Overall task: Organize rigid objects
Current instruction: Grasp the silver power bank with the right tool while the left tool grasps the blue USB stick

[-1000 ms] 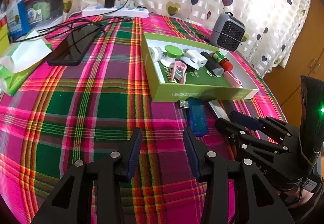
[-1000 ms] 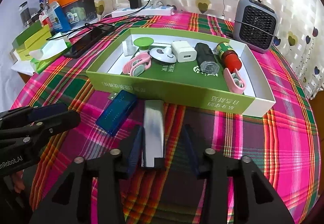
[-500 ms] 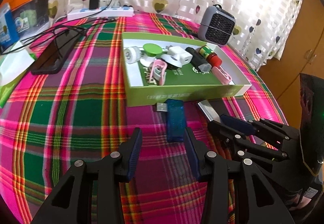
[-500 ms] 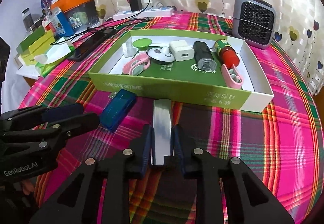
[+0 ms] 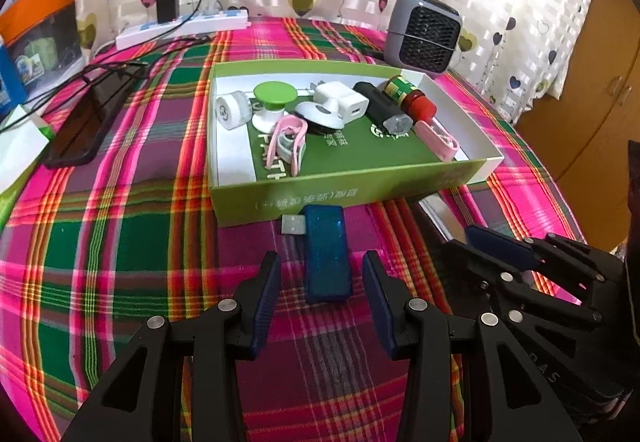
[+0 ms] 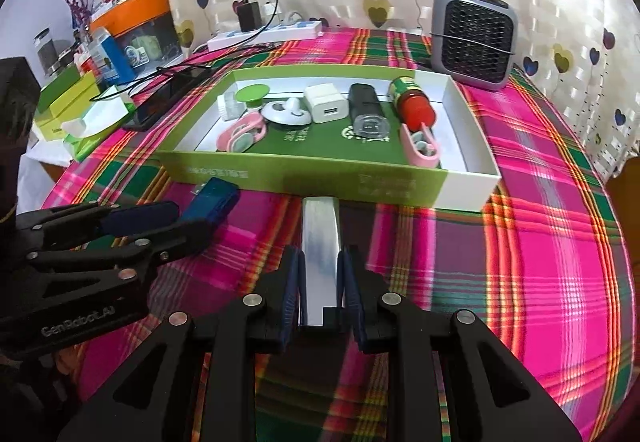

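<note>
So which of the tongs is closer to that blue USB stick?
Left. The left tongs sit open, straddling the blue USB stick; the right tongs are off beside it, clamped on the silver bar.

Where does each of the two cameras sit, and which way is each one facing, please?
Left wrist: on the left tool, looking down and forward at the blue USB stick lying between its open fingers; the right tool shows at right.
Right wrist: on the right tool, looking down and forward along the silver bar it grips; the left tool shows at left.
Shared: the green box with its small items, the grey fan heater, the plaid cloth.
</note>
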`<state>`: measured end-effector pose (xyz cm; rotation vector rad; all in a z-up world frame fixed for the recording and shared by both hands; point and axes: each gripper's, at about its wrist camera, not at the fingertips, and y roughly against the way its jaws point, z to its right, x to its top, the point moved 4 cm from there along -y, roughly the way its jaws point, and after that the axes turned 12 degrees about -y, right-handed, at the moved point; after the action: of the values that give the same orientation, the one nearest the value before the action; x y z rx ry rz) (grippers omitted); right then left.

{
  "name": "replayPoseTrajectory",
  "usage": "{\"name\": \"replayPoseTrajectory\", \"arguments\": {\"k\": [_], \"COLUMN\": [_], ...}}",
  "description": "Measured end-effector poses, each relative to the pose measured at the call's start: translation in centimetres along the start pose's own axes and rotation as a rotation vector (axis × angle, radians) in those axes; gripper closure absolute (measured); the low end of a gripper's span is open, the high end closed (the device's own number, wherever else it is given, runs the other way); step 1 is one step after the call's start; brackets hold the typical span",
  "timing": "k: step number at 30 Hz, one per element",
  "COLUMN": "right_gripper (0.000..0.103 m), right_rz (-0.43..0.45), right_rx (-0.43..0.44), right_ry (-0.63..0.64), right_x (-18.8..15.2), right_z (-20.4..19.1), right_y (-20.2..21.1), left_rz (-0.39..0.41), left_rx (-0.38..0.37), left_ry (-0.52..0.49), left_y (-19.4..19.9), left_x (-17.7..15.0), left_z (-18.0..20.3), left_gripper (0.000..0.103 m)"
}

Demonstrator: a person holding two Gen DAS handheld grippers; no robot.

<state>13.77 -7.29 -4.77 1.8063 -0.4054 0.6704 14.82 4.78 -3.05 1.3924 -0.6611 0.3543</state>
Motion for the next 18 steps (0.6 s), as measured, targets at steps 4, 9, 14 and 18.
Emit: {"name": "replayPoseTrajectory", "arguments": {"k": [4, 9, 14, 18], "right_gripper": [0.079, 0.079, 0.079, 0.079], "right_rz": [0.004, 0.006, 0.004, 0.001], "right_rx": [-0.001, 0.003, 0.003, 0.006], "right_ry": [-0.008, -0.015, -0.020, -0.021], "right_x": [-0.05, -0.07, -0.13, -0.15], "right_z": [0.43, 0.71, 0.96, 1.05], "right_y": [0.24, 0.35, 0.36, 0.32], "left_rz": [-0.005, 0.002, -0.003, -0.002], "left_rx": [0.015, 0.022, 0.054, 0.057], "left_ry": [-0.014, -0.008, -0.031, -0.026], "left_y": [-0.39, -0.61, -0.81, -0.85], "left_x": [0.30, 0.54, 0.68, 0.73], "left_z": [0.23, 0.21, 0.53, 0.42], "left_gripper": [0.062, 0.062, 0.064, 0.076]}}
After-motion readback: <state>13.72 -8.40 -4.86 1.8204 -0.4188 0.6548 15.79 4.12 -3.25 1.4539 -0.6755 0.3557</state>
